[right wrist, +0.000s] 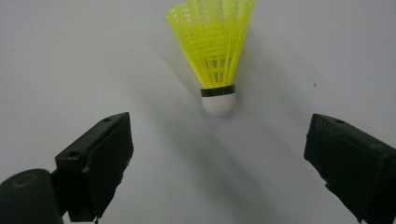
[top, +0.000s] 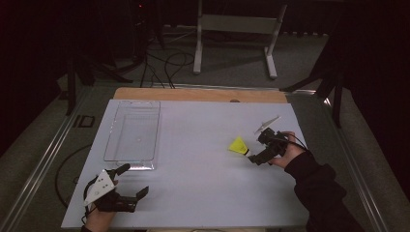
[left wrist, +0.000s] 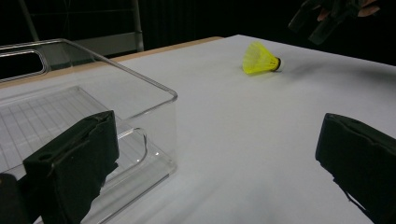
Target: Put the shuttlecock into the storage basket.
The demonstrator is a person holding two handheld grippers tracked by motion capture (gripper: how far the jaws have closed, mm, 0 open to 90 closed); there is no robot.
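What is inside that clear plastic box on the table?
Nothing: through the clear plastic box its ribbed floor shows bare. The left gripper's jaw covers one near corner.

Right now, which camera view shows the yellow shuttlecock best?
The right gripper view: the shuttlecock lies close, its skirt and white cork sharp. The high view and left gripper view show it small and distant on the table.

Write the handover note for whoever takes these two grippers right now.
Right gripper: open, aimed at the yellow shuttlecock, cork end toward it, not touching.
Left gripper: open, holding nothing, beside the near end of the clear bin.
Shuttlecock lies on its side on the white table; bin holds nothing.
Done: approach only.
Left: likely grasp the shuttlecock and move it, probably to the bin.
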